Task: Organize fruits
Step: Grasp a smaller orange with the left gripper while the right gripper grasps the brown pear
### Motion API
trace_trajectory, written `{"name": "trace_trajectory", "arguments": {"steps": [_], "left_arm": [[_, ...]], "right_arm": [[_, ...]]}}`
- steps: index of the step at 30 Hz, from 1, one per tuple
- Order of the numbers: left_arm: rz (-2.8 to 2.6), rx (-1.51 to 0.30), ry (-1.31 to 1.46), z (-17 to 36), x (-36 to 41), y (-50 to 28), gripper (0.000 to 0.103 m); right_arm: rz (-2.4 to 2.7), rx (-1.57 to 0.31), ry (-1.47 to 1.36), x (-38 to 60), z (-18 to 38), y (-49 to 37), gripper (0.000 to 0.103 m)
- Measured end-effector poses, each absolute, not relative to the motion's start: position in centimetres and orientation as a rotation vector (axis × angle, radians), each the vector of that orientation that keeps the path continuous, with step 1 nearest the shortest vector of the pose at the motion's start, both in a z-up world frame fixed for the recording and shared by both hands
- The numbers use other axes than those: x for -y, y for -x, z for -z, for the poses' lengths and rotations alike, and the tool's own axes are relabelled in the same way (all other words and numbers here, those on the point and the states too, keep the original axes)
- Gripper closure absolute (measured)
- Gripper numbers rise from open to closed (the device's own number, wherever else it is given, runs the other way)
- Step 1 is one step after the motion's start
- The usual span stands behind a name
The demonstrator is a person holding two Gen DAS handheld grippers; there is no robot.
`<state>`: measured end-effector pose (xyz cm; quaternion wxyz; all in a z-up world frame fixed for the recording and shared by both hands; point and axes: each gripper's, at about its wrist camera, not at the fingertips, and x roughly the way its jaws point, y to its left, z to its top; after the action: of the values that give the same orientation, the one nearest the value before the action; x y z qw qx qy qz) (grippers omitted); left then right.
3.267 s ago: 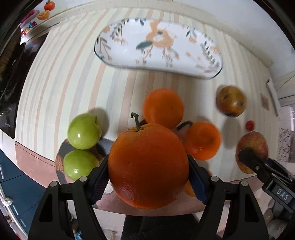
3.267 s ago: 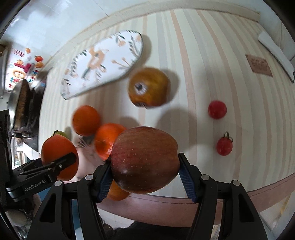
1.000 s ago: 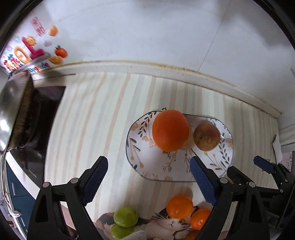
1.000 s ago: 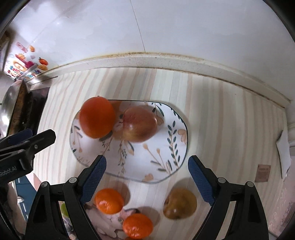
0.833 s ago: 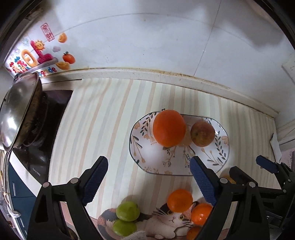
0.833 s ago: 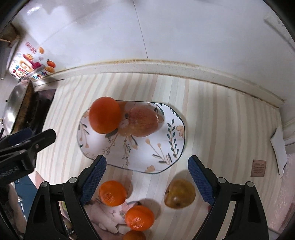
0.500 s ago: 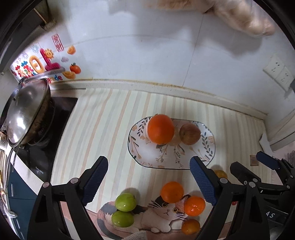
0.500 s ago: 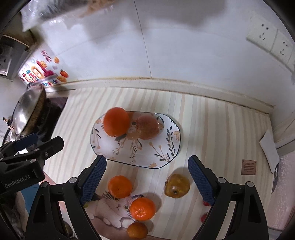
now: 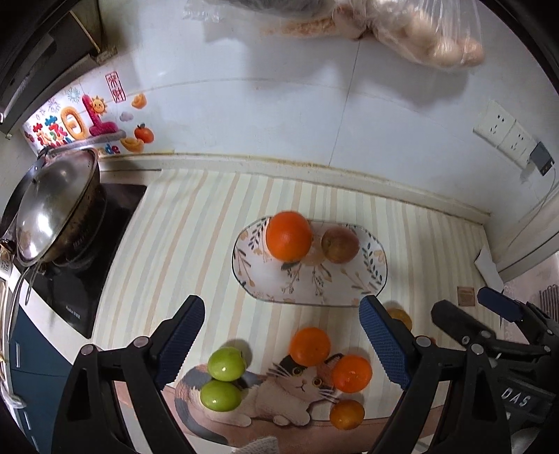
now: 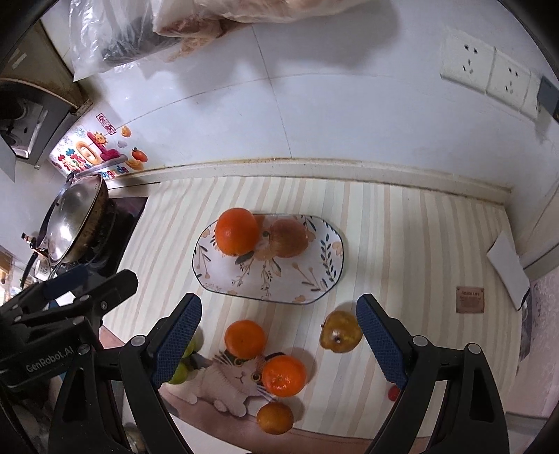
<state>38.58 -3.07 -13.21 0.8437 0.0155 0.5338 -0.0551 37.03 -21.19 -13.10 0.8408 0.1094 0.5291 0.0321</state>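
A floral plate (image 9: 370,279) (image 10: 314,283) on the striped counter holds a large orange (image 9: 288,236) (image 10: 237,231) and a red apple (image 9: 339,243) (image 10: 288,238), side by side. On a cat mat (image 9: 258,398) (image 10: 223,384) near the front lie two green apples (image 9: 226,363), and three small oranges (image 9: 310,345) (image 10: 244,339). A brown pear (image 10: 340,331) lies right of the mat. My left gripper (image 9: 281,344) and right gripper (image 10: 277,340) are both open, empty and held high above the fruit. The right gripper shows at the right of the left view (image 9: 489,321).
A lidded wok (image 9: 56,209) sits on a black stove (image 9: 87,279) at the left. A small red tomato (image 10: 393,392) lies at front right. White paper (image 10: 506,272) and a brown coaster (image 10: 470,299) lie at the right. Plastic bags (image 9: 419,28) hang on the tiled wall.
3.3 s ago each gripper held fruit; a second ago both were on the plate. Since then both open grippers have pulled back and up, and the plate looks smaller.
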Motion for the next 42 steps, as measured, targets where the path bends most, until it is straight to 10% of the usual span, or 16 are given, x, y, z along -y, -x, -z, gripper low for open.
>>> {"name": "trace_trajectory", "arguments": {"steps": [32, 42], "left_arm": [[0.158, -1.738, -0.064, 37.6, 9.5, -41.8, 0.013], [0.148, -1.671, -0.131, 37.2, 10.8, -41.5, 0.042]], "right_arm": [[0.058, -1.564, -0.527, 28.5, 37.0, -41.0, 0.011], [0.065, -1.569, -0.458, 26.9, 37.0, -42.1, 0.029]]}}
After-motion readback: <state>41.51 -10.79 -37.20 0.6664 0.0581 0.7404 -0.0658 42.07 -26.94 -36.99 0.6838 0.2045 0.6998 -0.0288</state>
